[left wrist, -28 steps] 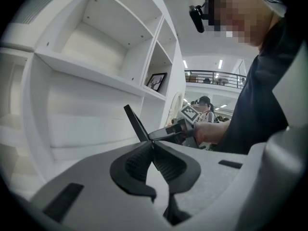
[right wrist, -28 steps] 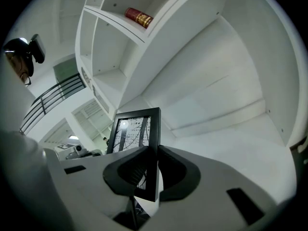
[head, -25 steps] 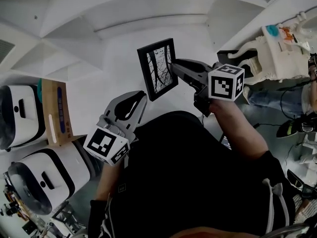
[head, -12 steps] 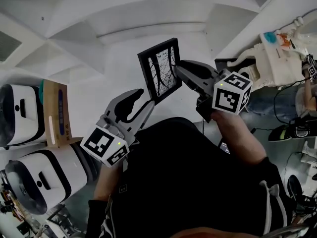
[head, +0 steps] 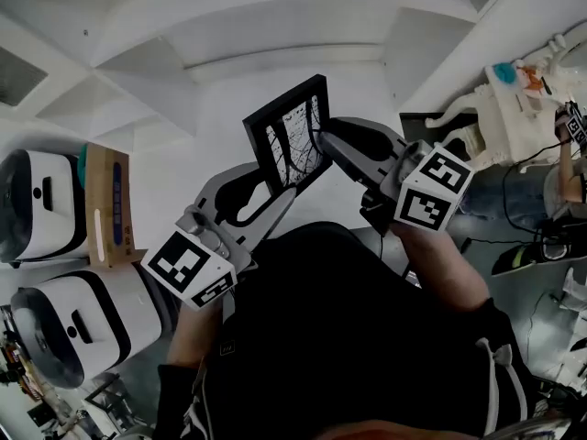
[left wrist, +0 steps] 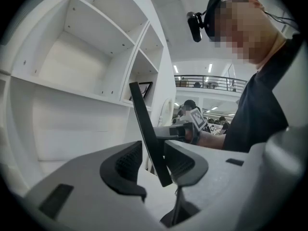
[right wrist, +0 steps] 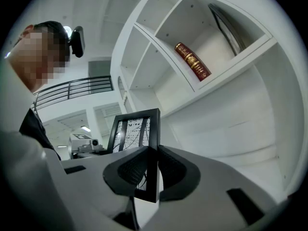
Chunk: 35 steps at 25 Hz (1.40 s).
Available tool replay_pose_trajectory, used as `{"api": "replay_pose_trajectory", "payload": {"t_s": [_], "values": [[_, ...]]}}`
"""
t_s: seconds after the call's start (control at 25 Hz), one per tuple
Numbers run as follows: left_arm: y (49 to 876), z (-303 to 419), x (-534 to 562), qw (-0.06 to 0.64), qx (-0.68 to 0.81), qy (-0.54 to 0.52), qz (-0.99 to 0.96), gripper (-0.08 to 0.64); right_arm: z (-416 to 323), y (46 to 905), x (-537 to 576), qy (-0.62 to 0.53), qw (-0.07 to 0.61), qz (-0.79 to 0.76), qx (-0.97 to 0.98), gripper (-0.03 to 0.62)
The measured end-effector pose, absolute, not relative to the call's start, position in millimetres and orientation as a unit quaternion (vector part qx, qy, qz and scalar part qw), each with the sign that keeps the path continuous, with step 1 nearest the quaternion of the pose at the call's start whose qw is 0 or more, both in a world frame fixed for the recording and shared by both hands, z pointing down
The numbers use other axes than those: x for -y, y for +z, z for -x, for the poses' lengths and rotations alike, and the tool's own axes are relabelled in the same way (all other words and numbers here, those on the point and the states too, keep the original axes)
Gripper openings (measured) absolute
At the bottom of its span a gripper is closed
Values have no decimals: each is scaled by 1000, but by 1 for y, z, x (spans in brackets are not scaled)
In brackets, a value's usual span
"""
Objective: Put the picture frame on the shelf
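A black-rimmed picture frame with a black-and-white print [head: 292, 140] hangs tilted in the air before a white wooden shelf unit [head: 229, 35], clear of every shelf board. One side rail is clenched in the right tongs [right wrist: 150, 171]. The left tongs [left wrist: 155, 163], whose jaws have just been opening, stand released and wide, with the frame's edge between the pads, close to one of them. A red, gilt-spined book [right wrist: 192, 61] leans in an upper compartment.
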State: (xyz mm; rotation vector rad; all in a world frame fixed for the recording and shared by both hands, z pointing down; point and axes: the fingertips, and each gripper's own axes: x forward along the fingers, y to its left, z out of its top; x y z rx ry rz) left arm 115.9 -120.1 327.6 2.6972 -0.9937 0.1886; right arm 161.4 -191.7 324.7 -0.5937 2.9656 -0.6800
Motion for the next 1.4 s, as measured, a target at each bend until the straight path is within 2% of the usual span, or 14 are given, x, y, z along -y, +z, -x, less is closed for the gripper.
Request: {"api": "replay_pose_trajectory", "payload": {"t_s": [0.2, 0.8, 1.4], "values": [[318, -124, 113, 126, 319, 62, -937, 139, -154, 308, 176, -181, 38, 155, -970, 76], [286, -94, 109, 105, 283, 27, -953, 31, -143, 264, 152, -75, 85, 83, -990, 81], [257, -67, 74, 78, 177, -7, -981, 29, -119, 231, 99, 11, 90, -34, -995, 91]]}}
